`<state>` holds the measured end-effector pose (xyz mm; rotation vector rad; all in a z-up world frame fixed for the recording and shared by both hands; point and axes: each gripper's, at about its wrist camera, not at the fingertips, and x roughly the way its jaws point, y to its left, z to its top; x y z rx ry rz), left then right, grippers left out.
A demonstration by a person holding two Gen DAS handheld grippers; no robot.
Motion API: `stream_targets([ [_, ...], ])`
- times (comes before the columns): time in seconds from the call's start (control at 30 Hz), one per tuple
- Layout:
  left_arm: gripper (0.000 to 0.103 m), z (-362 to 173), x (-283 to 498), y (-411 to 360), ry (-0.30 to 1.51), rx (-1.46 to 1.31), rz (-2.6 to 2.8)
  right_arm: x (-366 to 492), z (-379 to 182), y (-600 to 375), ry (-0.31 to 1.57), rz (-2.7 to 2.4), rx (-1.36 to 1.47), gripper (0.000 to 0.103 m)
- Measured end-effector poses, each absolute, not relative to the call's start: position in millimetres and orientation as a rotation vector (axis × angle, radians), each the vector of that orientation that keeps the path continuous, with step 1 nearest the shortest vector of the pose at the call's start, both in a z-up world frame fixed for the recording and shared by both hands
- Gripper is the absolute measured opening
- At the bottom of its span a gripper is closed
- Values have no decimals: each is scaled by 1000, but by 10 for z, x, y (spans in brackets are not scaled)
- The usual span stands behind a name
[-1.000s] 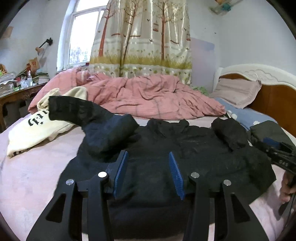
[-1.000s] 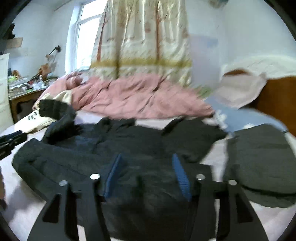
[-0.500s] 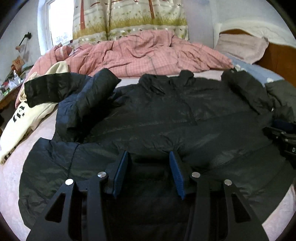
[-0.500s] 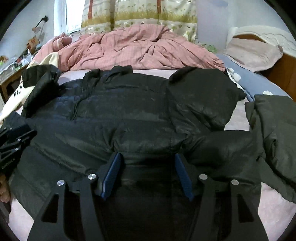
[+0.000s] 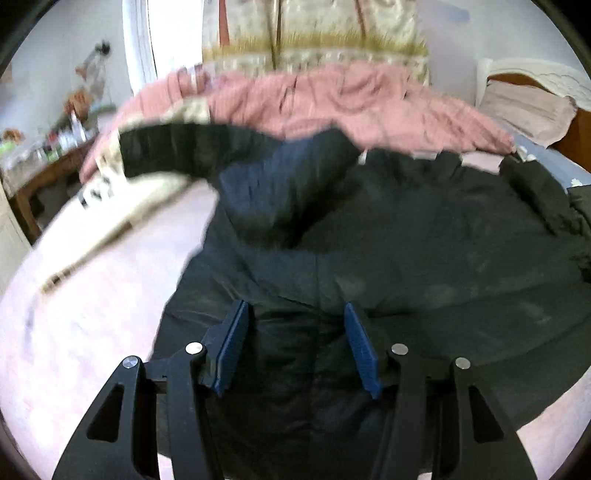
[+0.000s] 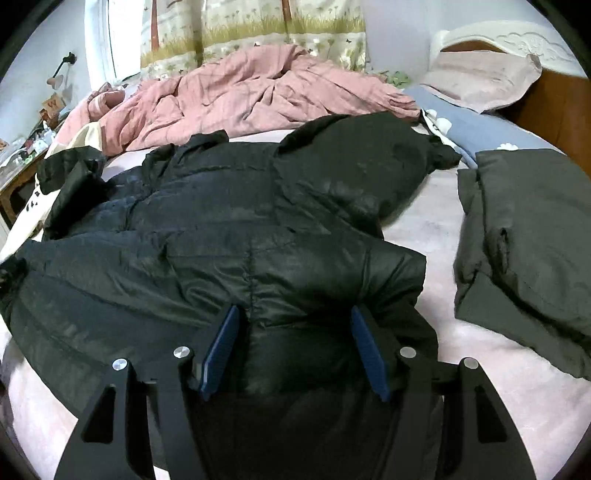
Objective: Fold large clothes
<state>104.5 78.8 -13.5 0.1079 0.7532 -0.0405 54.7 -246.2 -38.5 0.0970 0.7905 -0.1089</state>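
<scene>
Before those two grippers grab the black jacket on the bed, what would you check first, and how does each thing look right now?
1. Left gripper open, having just widened: ok.
2. Right gripper open: ok.
3. Both over the black jacket, near its hem: ok.
4. Fabric actually pinched: not ok, pads stand apart.
5. Jacket spread flat: not ok, the left sleeve lies bunched up.
6. Grey folded garment lies apart from the jacket: ok.

Both wrist cameras look down and across the bed [image 6: 424, 229] from its near edge, close over the black jacket [image 5: 406, 258], which they share, with the curtain [image 6: 258, 33] beyond.
</scene>
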Motion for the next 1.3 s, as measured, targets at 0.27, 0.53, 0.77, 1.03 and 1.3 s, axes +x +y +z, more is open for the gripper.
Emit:
stream_targets([
  [0.27, 67, 52, 847, 954, 657, 51, -17, 297, -173, -2527, 667, -208, 75, 70],
  [0.53, 93, -56, 795, 1423, 755, -111, 54, 7, -265, -3014, 701, -209, 343, 80],
  [0.77, 89, -102, 509, 1662, 733, -204, 58, -231, -508, -3312, 730, -44, 627, 80],
  [1.03, 19, -271, 469, 1453, 772, -202, -57, -91, -571, -2800, 787, -48, 390, 15],
  [1.3, 14, -40, -274, 1345, 690, -203, 28, -768, -212, -2669, 639, -137, 318, 10],
])
